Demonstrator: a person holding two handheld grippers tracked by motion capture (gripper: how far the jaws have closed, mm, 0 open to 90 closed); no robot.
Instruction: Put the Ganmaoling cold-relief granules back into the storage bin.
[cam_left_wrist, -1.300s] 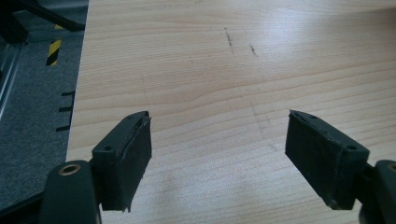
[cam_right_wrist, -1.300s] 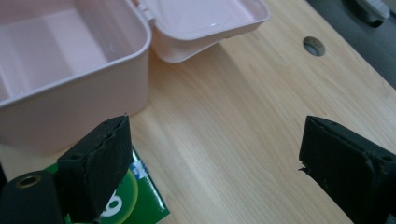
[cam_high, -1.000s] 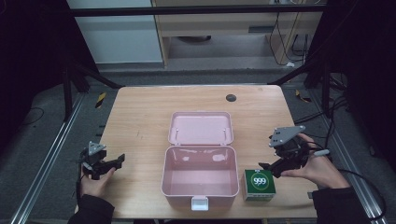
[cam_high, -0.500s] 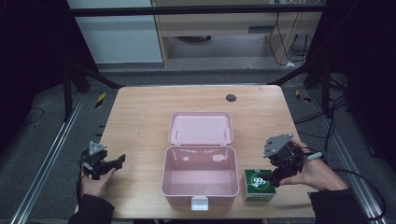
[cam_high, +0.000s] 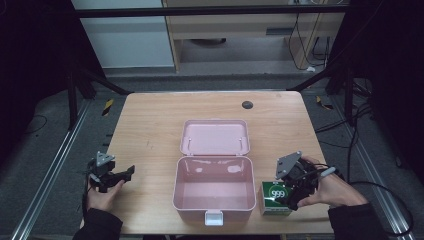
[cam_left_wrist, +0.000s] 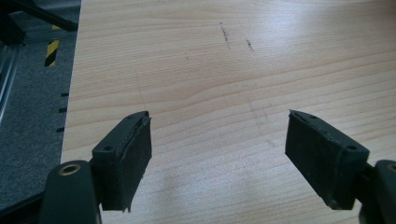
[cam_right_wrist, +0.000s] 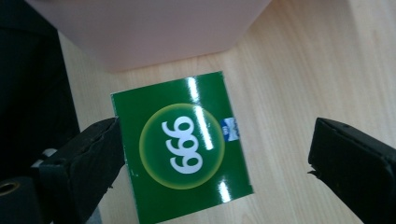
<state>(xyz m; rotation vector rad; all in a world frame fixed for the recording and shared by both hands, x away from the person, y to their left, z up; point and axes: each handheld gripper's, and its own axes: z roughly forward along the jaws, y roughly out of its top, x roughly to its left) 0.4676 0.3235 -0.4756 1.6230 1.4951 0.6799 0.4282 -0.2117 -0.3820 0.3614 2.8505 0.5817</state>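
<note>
Two tongs are in our hands at the near edge of the tabletop (cam_high: 150, 125). Our left tongs (cam_high: 125, 173) sit at the lower left of the high view, held just above bare wood and well apart from everything else. In the left gripper view their jaws stand wide apart, with nothing between them and only wood grain showing in the gap.

Our right tongs (cam_high: 292, 197) are at the lower right of the high view, pointing down over the green box (cam_high: 276, 198). That box lies flat on the tabletop, just beside the right wall of the open pink case (cam_high: 214, 200), near the lower edge of the frame. In the right gripper view the box (cam_right_wrist: 180, 147) fills the centre, its white "999" print in a yellow-green ring facing up. The jaws have just been opening and now stand wide; the left one overlaps the box's left edge in the picture, though we cannot tell whether it touches, and the right one hangs over bare wood well clear of the box's right edge. The box lies under the gap, not gripped. The case's pink wall (cam_right_wrist: 154, 32) crosses the top of that view, near the box's upper edge.
</note>
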